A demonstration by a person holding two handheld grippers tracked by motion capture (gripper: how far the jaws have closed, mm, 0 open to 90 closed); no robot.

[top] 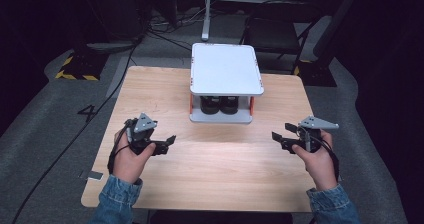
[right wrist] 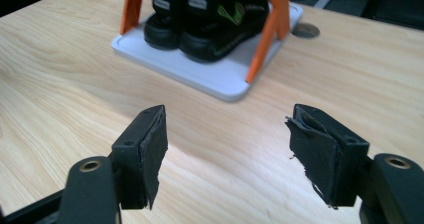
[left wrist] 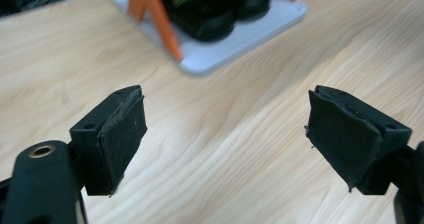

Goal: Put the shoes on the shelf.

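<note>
At centre frame in the high view, a pair of black shoes (top: 220, 105) sits side by side on the bottom tray of a small white rack (top: 227, 68) with orange posts, on the far half of the wooden table (top: 210, 159). I hold my left gripper (top: 170, 140) at lower left and my right gripper (top: 276, 135) at lower right, both well apart from the rack, jaws spread wide with nothing between the pads. In the right gripper view the shoes (right wrist: 210, 19) fill the upper middle, toes toward me, with green marks on their tongues. I judge them light, the uppers soft and yielding, the rubber soles firmer and grippy. The best hold looks like a pinch across each heel collar or toe, since the top shelf hangs low over them and leaves little room from above.
</note>
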